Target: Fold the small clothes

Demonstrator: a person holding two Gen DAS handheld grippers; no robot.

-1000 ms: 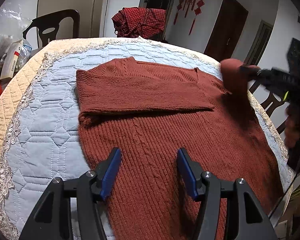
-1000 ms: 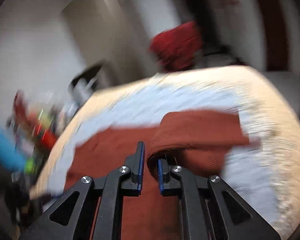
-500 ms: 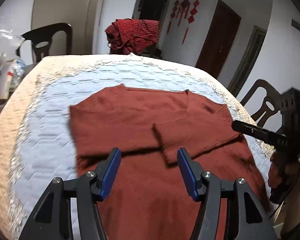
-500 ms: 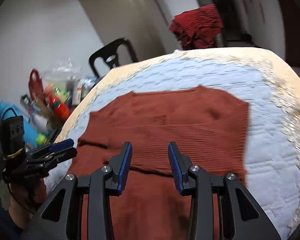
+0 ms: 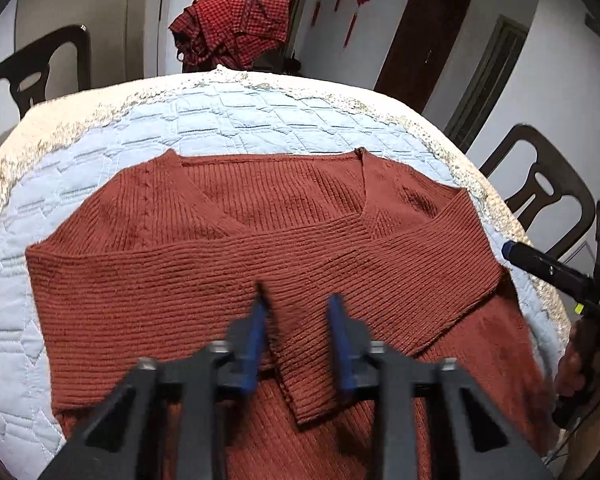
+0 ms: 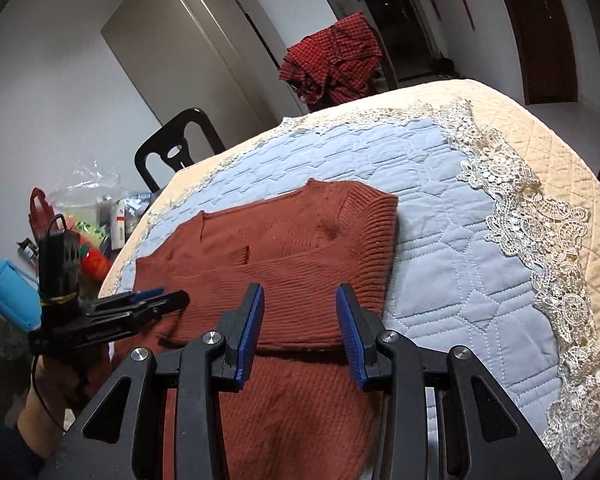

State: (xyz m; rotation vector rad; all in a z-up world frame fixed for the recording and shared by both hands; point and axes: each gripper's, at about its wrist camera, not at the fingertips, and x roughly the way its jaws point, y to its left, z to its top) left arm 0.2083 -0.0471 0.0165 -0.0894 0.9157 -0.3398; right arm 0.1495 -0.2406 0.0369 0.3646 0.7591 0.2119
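Note:
A rust-red knit sweater lies flat on the quilted blue table cover, both sleeves folded across its chest. The upper sleeve's cuff ends just under my left gripper. That gripper hovers over the cuff with blurred jaws that are closing; they still stand apart and no cloth is pinched. In the right wrist view the left gripper hangs over the sweater's left side. My right gripper is open and empty above the folded sleeve's edge, and shows at the table's right side.
A red checked garment hangs over a chair beyond the table. Dark chairs stand right and far left. Bottles and packets crowd a surface left of the table. Lace trim borders the cover.
The right gripper carried the right sleeve across the chest, let it go and opened. The left gripper moved forward over the sweater and its jaws narrowed.

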